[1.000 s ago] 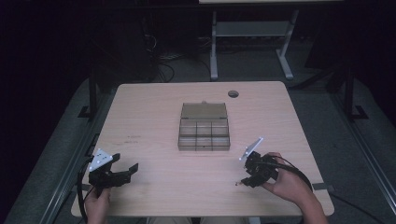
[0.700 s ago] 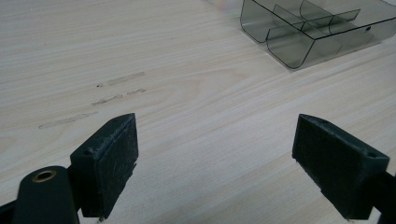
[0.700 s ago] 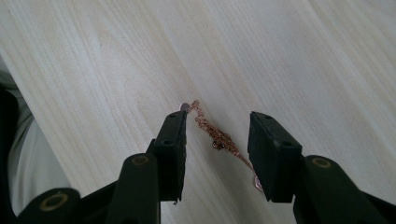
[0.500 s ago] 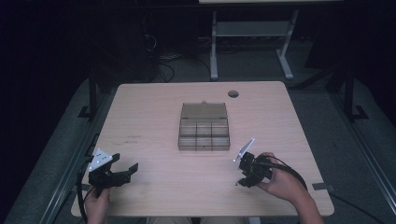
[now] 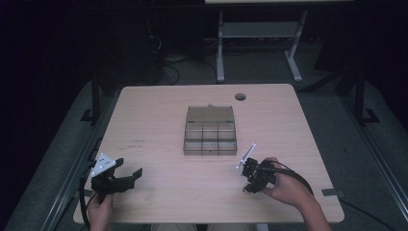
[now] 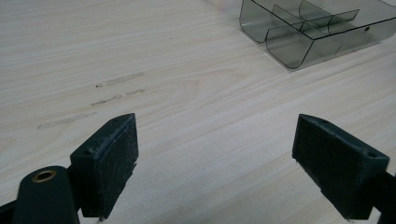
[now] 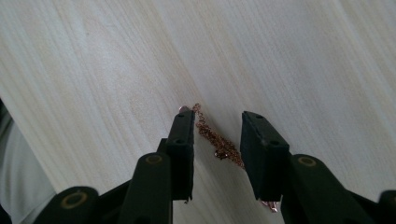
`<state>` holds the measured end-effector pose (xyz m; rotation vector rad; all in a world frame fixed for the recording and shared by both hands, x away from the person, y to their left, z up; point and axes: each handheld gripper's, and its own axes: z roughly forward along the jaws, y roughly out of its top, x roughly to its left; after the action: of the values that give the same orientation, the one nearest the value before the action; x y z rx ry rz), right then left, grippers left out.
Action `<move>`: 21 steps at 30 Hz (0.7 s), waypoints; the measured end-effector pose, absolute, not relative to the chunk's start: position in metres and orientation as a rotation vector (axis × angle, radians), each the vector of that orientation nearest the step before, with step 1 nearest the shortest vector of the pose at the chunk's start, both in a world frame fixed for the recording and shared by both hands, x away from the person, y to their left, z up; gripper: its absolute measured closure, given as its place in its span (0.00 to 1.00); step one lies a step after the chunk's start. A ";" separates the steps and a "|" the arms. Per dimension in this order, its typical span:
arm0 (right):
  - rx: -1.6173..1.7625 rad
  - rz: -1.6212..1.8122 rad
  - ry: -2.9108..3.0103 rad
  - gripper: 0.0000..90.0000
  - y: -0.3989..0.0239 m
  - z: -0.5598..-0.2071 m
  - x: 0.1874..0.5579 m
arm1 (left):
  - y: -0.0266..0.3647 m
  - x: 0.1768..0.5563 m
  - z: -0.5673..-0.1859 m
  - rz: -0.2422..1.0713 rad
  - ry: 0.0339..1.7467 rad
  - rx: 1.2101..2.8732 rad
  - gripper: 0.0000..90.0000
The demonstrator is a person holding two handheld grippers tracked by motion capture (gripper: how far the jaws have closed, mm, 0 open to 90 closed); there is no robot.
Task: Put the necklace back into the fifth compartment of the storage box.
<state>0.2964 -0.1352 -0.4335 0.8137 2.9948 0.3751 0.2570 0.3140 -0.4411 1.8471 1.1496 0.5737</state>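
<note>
High view: a pale wood-grain table (image 5: 159,120) with rounded corners is seen, and a smoky translucent plastic organiser box (image 5: 210,131) is set at its middle, its lid laid open toward the far side and its tray split into small square cells. The left gripper (image 5: 129,175) is held near the front left corner, its black jaws spread wide over bare wood. The right gripper (image 5: 246,181) is held near the front right edge in the person's right hand (image 5: 285,188), tipped down at the tabletop, well apart from the box.

Left gripper view: two blocky black pads (image 6: 112,156) with a rough, matte face are seen far apart with nothing between them. The box (image 6: 308,28) is shown at the upper right, with curved clear walls and thin dividers.

Right gripper view: a fine copper-coloured chain (image 7: 215,140) is laid in a loose, kinked line on the table between the jaws. The jaws have just been closing, yet a gap is kept on either side; the chain is not pinched.
</note>
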 end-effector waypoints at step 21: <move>0.793 0.261 2.996 0.96 -0.127 -0.437 0.296 | 0.315 0.257 -0.441 0.575 1.153 1.847 0.16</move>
<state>0.2965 -0.1275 -0.4370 0.7927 2.9956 0.2612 0.2567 0.3147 -0.4406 1.8473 1.1529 0.5747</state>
